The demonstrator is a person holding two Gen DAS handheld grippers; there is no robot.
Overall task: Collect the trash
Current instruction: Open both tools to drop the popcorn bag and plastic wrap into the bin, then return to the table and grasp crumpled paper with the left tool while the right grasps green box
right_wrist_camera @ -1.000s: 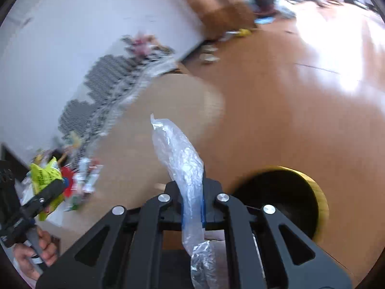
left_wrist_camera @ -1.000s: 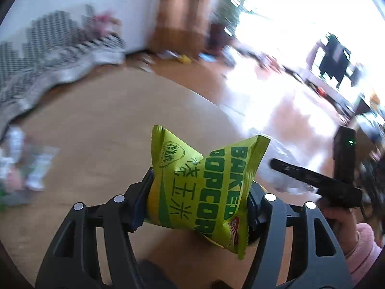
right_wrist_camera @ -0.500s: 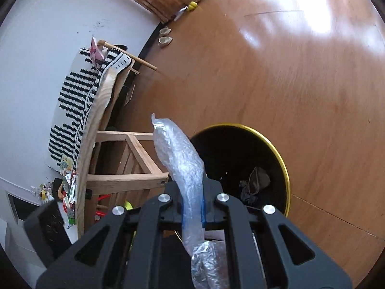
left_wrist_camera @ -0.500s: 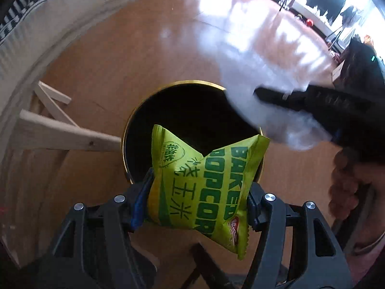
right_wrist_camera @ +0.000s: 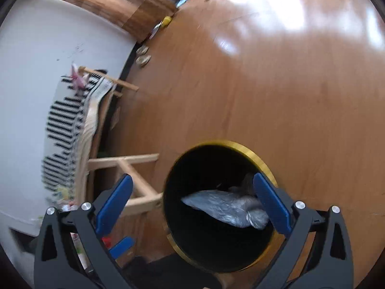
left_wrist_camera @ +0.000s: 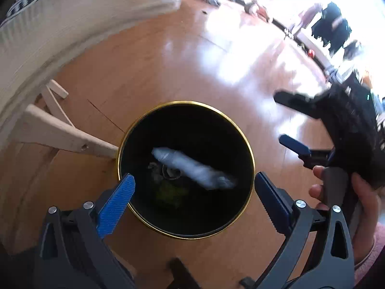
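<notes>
A black trash bin with a gold rim (left_wrist_camera: 247, 144) stands on the wooden floor, also in the right wrist view (right_wrist_camera: 262, 163). My left gripper (left_wrist_camera: 192, 197) is open and empty just above its near rim. A clear plastic bag (left_wrist_camera: 192, 168) is blurred inside the bin's mouth; it also shows in the right wrist view (right_wrist_camera: 226, 207). The yellow-green popcorn bag (left_wrist_camera: 168, 192) lies dim at the bin's bottom with other scraps. My right gripper (right_wrist_camera: 192, 202) is open and empty above the bin; it also shows at the right of the left wrist view (left_wrist_camera: 286, 120).
A round wooden table top (left_wrist_camera: 60, 31) with pale wooden legs (left_wrist_camera: 65, 137) stands left of the bin. A striped cloth (right_wrist_camera: 65, 125) hangs by the white wall. Glossy wooden floor (right_wrist_camera: 276, 72) spreads beyond the bin.
Both grippers have opened. The popcorn bag left my left gripper and the plastic bag left my right gripper; both are now in the bin.
</notes>
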